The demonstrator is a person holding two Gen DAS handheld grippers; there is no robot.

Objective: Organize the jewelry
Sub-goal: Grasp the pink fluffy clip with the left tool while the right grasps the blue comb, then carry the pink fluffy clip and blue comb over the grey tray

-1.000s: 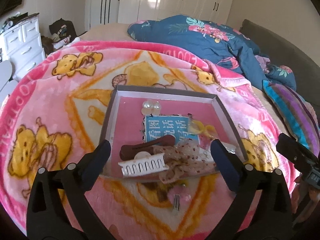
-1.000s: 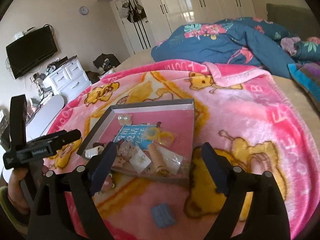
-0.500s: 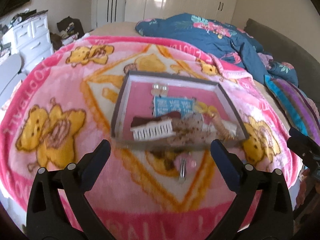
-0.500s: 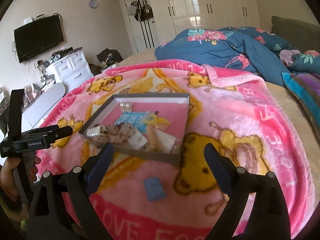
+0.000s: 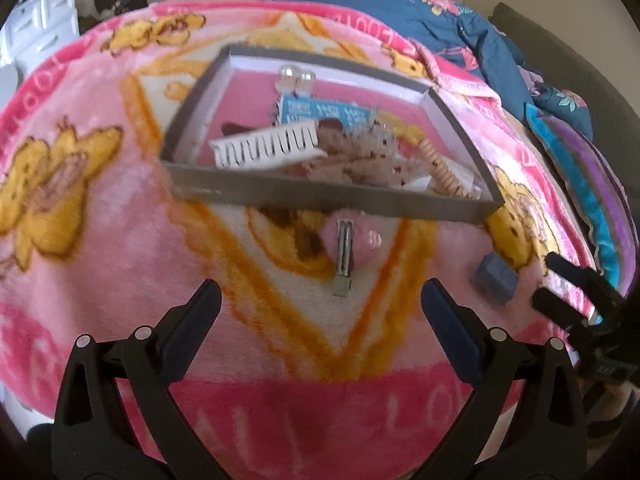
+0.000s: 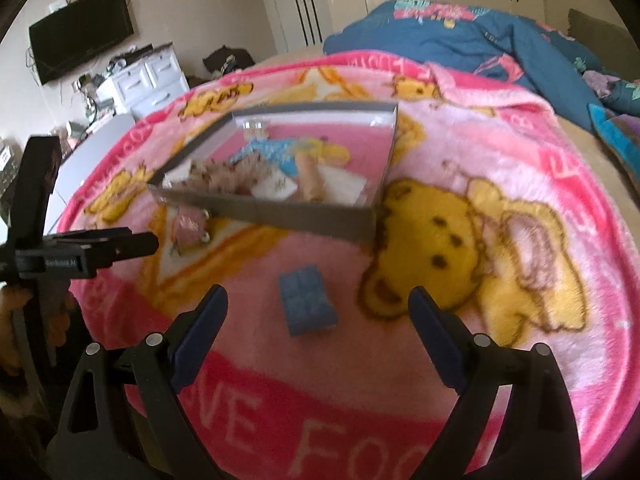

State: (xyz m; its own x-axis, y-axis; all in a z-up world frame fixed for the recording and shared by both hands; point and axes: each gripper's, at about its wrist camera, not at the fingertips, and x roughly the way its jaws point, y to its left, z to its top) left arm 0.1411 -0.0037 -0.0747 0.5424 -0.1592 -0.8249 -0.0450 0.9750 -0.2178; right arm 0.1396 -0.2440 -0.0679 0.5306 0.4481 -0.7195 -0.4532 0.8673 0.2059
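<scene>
A grey tray [image 5: 320, 196] with a pink floor lies on the pink blanket and holds a white comb clip [image 5: 266, 146], a lace bow [image 5: 356, 160], a blue card [image 5: 324, 112], pearl beads and a beaded bracelet. It also shows in the right wrist view [image 6: 280, 210]. A pink hair clip [image 5: 346, 246] lies on the blanket just in front of the tray. A small blue box [image 6: 307, 299] lies to the right of it. My left gripper [image 5: 320, 310] is open, below the pink clip. My right gripper [image 6: 316, 312] is open around the blue box without touching it.
The pink cartoon blanket [image 6: 480, 240] covers a bed. A dark blue quilt [image 6: 460, 36] is bunched at the far side. A striped pillow [image 5: 592, 184] lies at the right. White drawers [image 6: 148, 76] and a TV [image 6: 80, 48] stand at the left.
Both grippers have pulled back from the tray towards the blanket's near edge and tilted down. The pink clip and blue box now sit between the fingers' lines. Both stay open.
</scene>
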